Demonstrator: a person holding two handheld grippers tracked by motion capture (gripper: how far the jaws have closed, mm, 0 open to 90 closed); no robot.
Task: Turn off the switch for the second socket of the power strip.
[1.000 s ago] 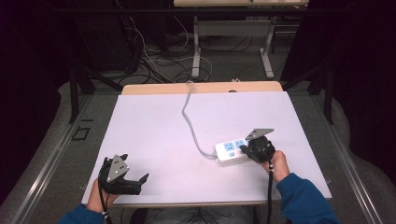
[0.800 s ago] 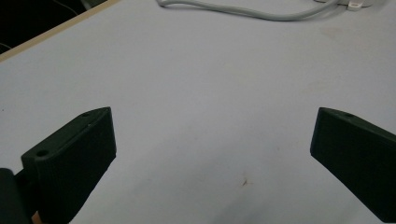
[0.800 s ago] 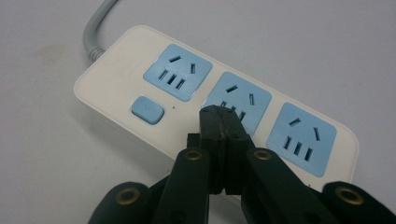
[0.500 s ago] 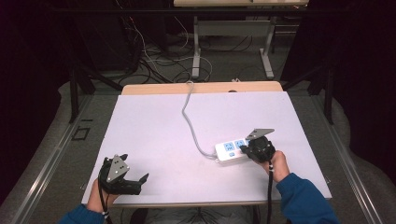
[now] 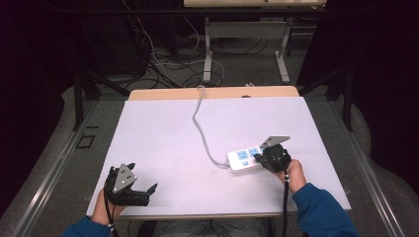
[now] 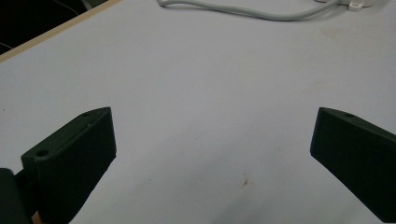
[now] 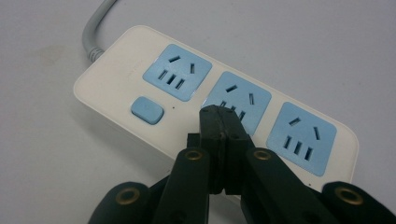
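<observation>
- At the left, we see the left gripper point(image 5: 129, 190) resting at the near edge of the table point(image 5: 163, 128), jaws wide apart with nothing between them.
- Centre-right, the white power strip point(image 5: 245, 159) lies flat; its grey cable point(image 5: 200, 123) runs toward the far edge.
- At the right, the right gripper point(image 7: 223, 122) has its jaws pressed together, tips over the strip's middle socket point(image 7: 238, 100).

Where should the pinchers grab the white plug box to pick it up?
Probably across the power strip's two long sides near its middle, coming from above with jaws opened. It lies flat, and its narrow width suits a pinch; the cable end would pull sideways.
</observation>
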